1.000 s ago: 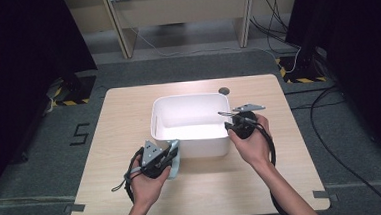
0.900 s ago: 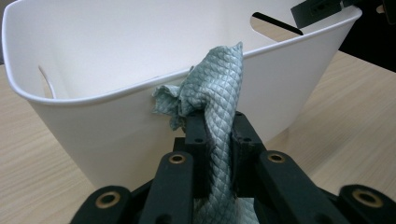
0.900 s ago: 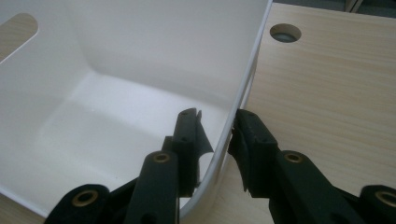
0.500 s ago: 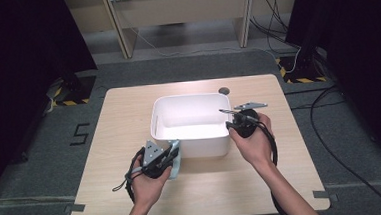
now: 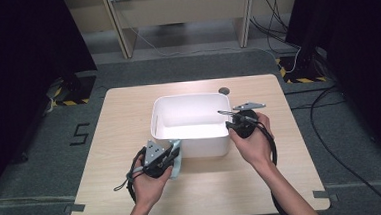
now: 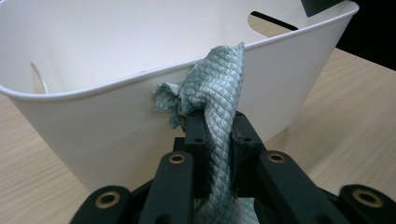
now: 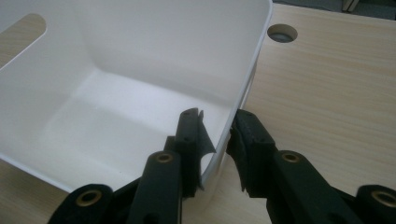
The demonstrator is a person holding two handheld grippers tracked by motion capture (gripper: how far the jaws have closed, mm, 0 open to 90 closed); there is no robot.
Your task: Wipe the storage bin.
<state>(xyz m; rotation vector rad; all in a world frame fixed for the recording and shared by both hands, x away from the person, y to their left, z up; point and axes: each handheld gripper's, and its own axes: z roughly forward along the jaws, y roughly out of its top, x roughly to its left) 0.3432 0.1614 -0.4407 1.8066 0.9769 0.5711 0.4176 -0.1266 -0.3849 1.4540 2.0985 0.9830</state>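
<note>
On the table (image 5: 133, 191), the left gripper (image 6: 215, 122) clamps the cloth (image 6: 219, 88) against the tub (image 6: 116, 121) wall.

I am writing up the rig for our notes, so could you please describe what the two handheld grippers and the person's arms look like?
Both grippers are black, with two jaws built of linked bars joined by brass-coloured rivets. The left gripper and the right gripper each carry a grey three-cornered plate on top and trail a looping black cable. The forearms are bare, with no sleeves, gloves or markings visible.
</note>
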